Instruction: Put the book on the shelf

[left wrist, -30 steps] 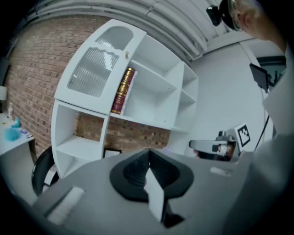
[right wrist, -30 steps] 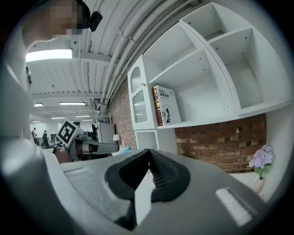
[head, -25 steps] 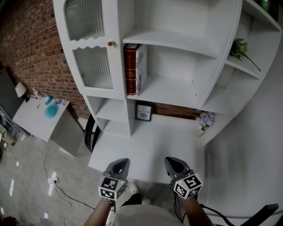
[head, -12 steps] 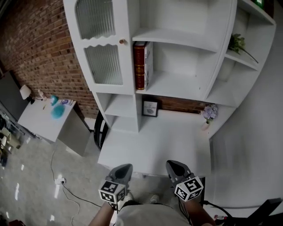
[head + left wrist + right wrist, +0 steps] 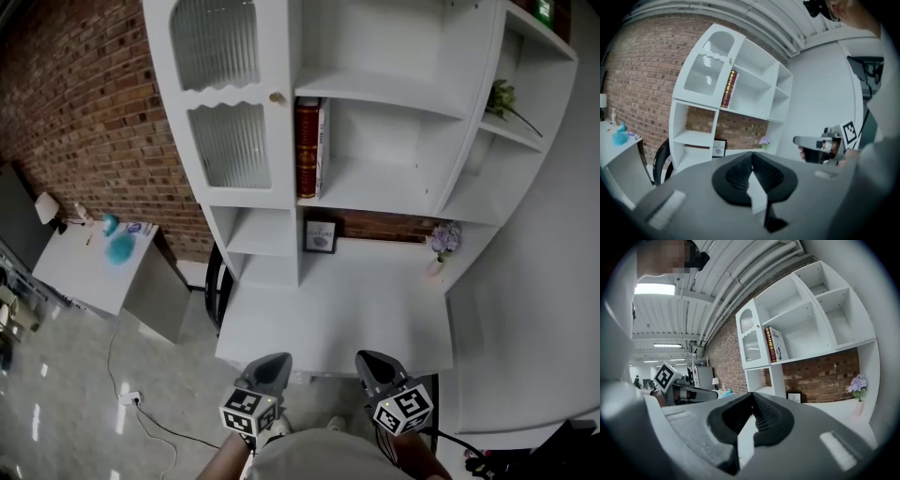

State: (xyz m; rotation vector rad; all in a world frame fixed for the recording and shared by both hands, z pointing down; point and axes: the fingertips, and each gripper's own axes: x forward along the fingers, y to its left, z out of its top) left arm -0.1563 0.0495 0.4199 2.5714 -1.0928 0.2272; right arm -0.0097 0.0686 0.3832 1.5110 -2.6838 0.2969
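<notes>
A dark red book (image 5: 307,148) stands upright on the white shelf unit (image 5: 394,192), at the left end of the middle shelf, with a white book (image 5: 322,145) leaning against it. Both books also show in the left gripper view, red book (image 5: 729,89), and in the right gripper view, red book (image 5: 769,345). My left gripper (image 5: 275,360) and right gripper (image 5: 368,358) hang low in the head view, in front of the desk's near edge and well away from the books. Both are shut and empty.
A framed picture (image 5: 321,235) and a small vase of purple flowers (image 5: 439,246) stand at the back of the white desk (image 5: 337,309). A green plant (image 5: 503,98) sits on a right side shelf. To the left are a brick wall, a black chair (image 5: 216,286) and a grey side table (image 5: 89,267); a cable lies on the floor.
The shelf unit and desk have slid right and slightly down in the head view. Both grippers sit lower in the frame, the left one shifted a little right. Their jaws stay shut.
</notes>
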